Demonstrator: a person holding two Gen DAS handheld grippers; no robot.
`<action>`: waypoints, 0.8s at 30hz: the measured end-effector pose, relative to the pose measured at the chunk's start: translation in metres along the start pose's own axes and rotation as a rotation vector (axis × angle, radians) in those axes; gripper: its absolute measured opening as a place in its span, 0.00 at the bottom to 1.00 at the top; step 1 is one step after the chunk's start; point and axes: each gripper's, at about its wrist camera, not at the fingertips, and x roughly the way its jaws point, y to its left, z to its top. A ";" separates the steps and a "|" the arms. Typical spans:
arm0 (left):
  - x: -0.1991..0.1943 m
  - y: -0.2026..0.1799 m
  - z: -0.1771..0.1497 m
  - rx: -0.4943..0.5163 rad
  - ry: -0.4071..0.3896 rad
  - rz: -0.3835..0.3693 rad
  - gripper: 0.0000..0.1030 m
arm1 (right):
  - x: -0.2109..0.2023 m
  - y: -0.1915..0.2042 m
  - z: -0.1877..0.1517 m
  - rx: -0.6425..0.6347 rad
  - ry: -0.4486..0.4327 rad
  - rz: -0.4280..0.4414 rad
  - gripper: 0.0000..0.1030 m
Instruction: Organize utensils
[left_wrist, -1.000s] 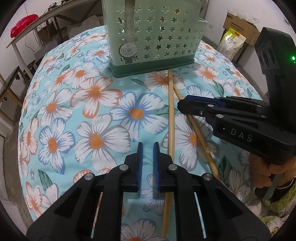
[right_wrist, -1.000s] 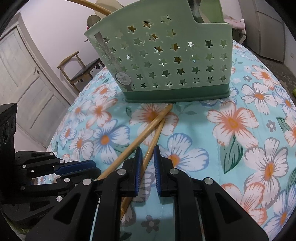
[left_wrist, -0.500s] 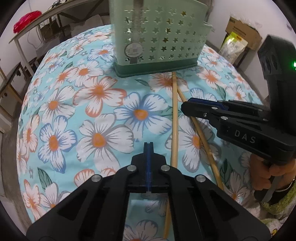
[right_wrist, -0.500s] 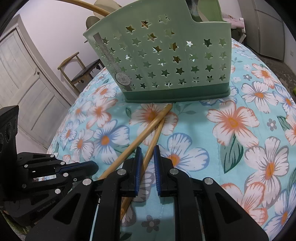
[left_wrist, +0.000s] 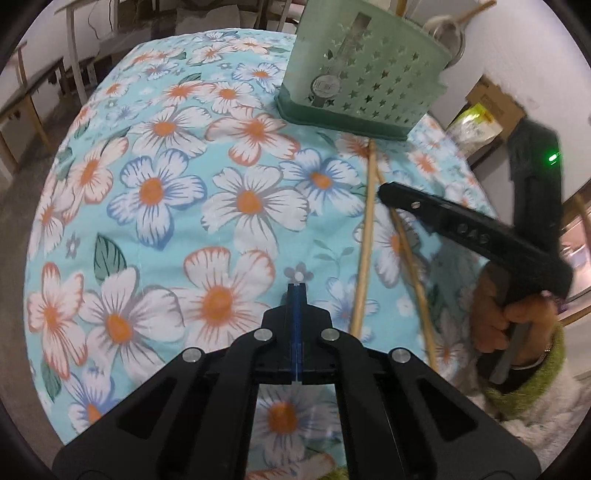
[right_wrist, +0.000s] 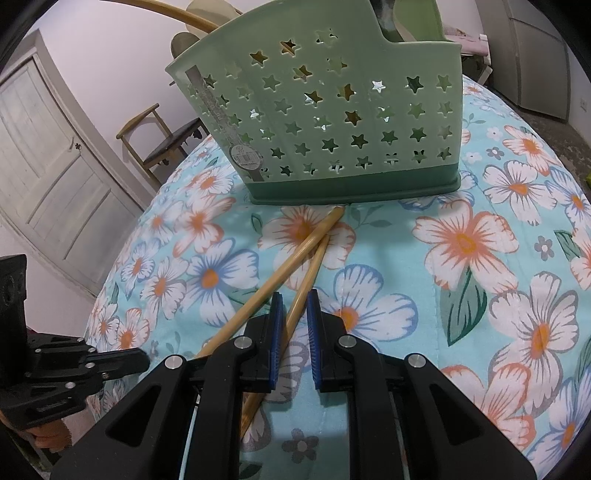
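Two bamboo chopsticks (right_wrist: 295, 254) lie crossed on the round table, on a turquoise tablecloth with flowers (left_wrist: 155, 192), and their far tips almost reach the dark green base of the utensil caddy (right_wrist: 332, 122). This caddy is pale green plastic with star-shaped holes, and it stands upright near the far edge of the table (some utensils stick out of its top, but I cannot tell exactly which ones).

The right gripper (right_wrist: 293, 321) hangs low over the chopsticks. Its blue pads stand a little apart, and one chopstick passes between them; the pads are not pressing on it as far as I can see. A hand (left_wrist: 513, 325) with a green fuzzy cuff holds its handle.

The left gripper (left_wrist: 296, 295) is over the cloth, beside the chopsticks and clear of them. Its jaws are completely closed, blue pad against blue pad, with nothing between them.

A wooden chair (right_wrist: 162, 140) stands beyond the table, near a white door (right_wrist: 55, 166).
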 end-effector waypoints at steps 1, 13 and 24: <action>-0.003 -0.001 0.001 -0.002 -0.009 -0.022 0.00 | 0.000 0.000 0.000 0.001 0.000 0.001 0.13; 0.033 -0.058 0.018 0.281 -0.002 0.080 0.11 | -0.007 -0.002 -0.003 0.019 -0.001 -0.006 0.13; -0.003 -0.001 -0.005 -0.011 -0.028 0.058 0.05 | -0.004 -0.005 -0.001 0.019 0.000 0.000 0.13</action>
